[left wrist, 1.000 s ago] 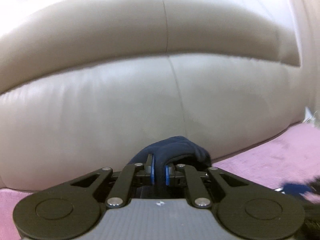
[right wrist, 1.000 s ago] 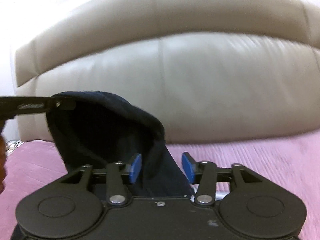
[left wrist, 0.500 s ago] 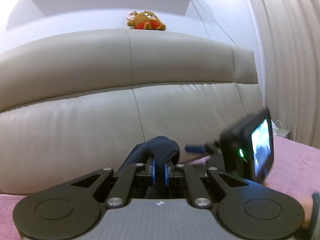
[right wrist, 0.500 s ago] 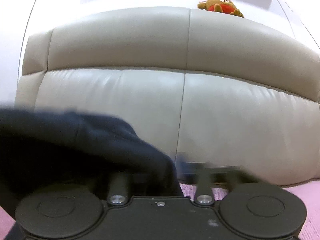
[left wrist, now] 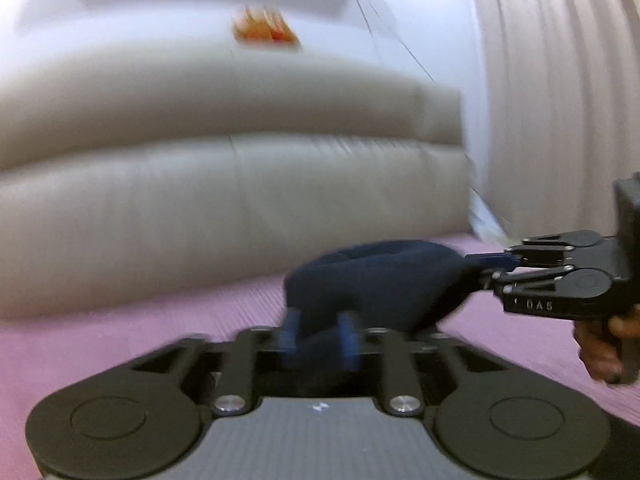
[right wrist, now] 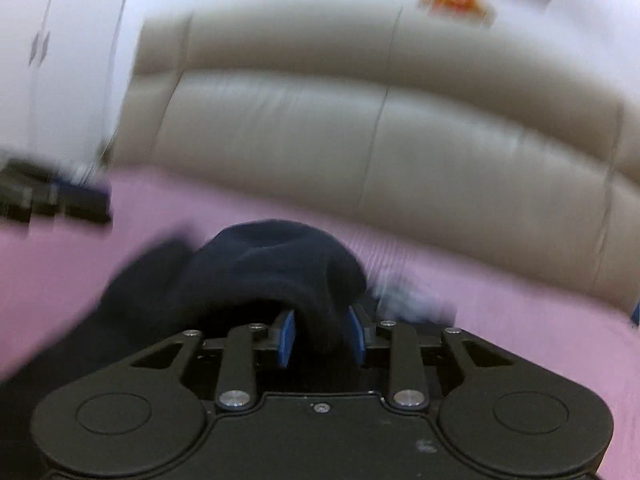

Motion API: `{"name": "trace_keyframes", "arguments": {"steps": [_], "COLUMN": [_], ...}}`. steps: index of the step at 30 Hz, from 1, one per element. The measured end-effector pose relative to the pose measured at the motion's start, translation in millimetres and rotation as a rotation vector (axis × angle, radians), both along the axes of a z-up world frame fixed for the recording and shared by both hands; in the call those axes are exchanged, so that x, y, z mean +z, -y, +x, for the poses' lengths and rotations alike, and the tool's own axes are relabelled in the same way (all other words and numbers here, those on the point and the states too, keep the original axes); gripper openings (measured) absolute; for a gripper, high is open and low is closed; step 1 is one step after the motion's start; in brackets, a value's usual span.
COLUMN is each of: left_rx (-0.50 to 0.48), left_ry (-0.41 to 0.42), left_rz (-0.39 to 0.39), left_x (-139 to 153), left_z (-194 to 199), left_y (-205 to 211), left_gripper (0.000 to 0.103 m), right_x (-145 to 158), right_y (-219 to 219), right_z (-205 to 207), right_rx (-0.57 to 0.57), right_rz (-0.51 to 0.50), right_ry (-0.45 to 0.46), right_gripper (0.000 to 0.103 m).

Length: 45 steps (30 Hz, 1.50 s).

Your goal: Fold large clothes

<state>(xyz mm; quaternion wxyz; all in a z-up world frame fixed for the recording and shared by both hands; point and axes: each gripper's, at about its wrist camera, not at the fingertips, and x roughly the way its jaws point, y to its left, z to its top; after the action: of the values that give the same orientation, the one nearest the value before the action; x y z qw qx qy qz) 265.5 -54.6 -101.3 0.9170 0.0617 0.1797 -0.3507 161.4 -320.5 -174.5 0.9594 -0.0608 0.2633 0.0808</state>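
Note:
A dark navy garment (left wrist: 380,280) is bunched between both grippers, low over the pink bed cover (left wrist: 140,320). My left gripper (left wrist: 318,334) has its blue pads on a fold of it. My right gripper (right wrist: 322,334) also has a thick fold of the navy garment (right wrist: 280,264) between its blue pads. In the left wrist view the right gripper (left wrist: 486,262) comes in from the right, held by a hand, its tips in the cloth. In the right wrist view the left gripper (right wrist: 96,200) shows blurred at the far left.
A beige padded leather headboard (left wrist: 200,184) rises behind the bed. A blurred orange plush toy (left wrist: 266,32) sits on top of it. Pale curtains (left wrist: 560,100) hang at the right. A white wall (right wrist: 60,80) stands at the left in the right wrist view.
Both grippers have come down from in front of the headboard to just over the pink cover, carrying the navy garment. The right gripper has closed on the cloth. Both views are motion-blurred.

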Motion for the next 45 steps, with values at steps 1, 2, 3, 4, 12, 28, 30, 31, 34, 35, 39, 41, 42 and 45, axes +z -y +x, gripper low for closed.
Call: {"name": "trace_keyframes", "arguments": {"steps": [1,2,3,4,12,28,30,31,34,35,39,41,42,45], "left_rx": [0.008,0.023,0.034,0.050,0.134,0.162,0.101,0.094,0.146,0.153,0.158,0.179,0.181,0.185], "left_ry": [-0.051,-0.088,-0.126,-0.163,-0.616,-0.664,-0.587,-0.563,-0.576,-0.647,-0.701,-0.637,-0.615,-0.593], "left_rz": [-0.002,-0.006,-0.007,-0.006,-0.198,-0.672,-0.702,-0.673,-0.473,-0.382,-0.305,-0.344,-0.367,-0.398], "left_x": [-9.9,-17.2,-23.4,-28.0,-78.2,-118.5,-100.3,-95.4,-109.0,-123.2,-138.0,-122.2,-113.0,-96.2], "left_z": [-9.7,-15.3,-17.5,-16.9,57.7,70.1,51.0,42.6,17.8,13.7,-1.0,4.0,9.9,40.9], "left_y": [-7.7,-13.7,-17.6,-19.1,9.4,-34.7,-47.5,-48.7,-51.5,-50.2,-59.1,-66.1,-64.6,-49.8], "left_gripper": [0.060,0.066,0.067,0.067,0.077,0.006,0.007,0.008,0.018,0.022,0.023,0.045,0.053,0.082], "right_x": [-6.7,-13.5,-17.3,-19.1,-35.6,10.9,-0.7,-14.1,-53.2,-58.1,-42.6,-30.9,-27.4,-35.0], "right_y": [2.7,6.0,11.0,18.6,37.8,41.3,42.6,45.0,56.2,57.2,44.7,35.8,33.0,25.3], "right_z": [-10.1,-19.6,-23.3,-25.0,47.2,27.4,10.0,2.8,-9.0,-7.7,6.8,25.1,37.7,78.8], "right_rx": [-0.005,-0.022,-0.039,-0.061,-0.292,-0.150,-0.181,-0.210,-0.316,-0.334,-0.292,-0.274,-0.269,-0.347], "right_rz": [0.014,0.038,0.069,0.105,0.541,0.650,0.598,0.579,0.552,0.554,0.613,0.683,0.720,0.791], "right_ry": [-0.029,-0.054,-0.067,-0.071,-0.262,-0.052,-0.088,-0.132,-0.297,-0.330,-0.261,-0.234,-0.246,-0.375], "right_gripper": [0.036,0.044,0.046,0.047,0.076,0.005,0.005,0.005,0.013,0.019,0.072,0.082,0.081,0.081]}}
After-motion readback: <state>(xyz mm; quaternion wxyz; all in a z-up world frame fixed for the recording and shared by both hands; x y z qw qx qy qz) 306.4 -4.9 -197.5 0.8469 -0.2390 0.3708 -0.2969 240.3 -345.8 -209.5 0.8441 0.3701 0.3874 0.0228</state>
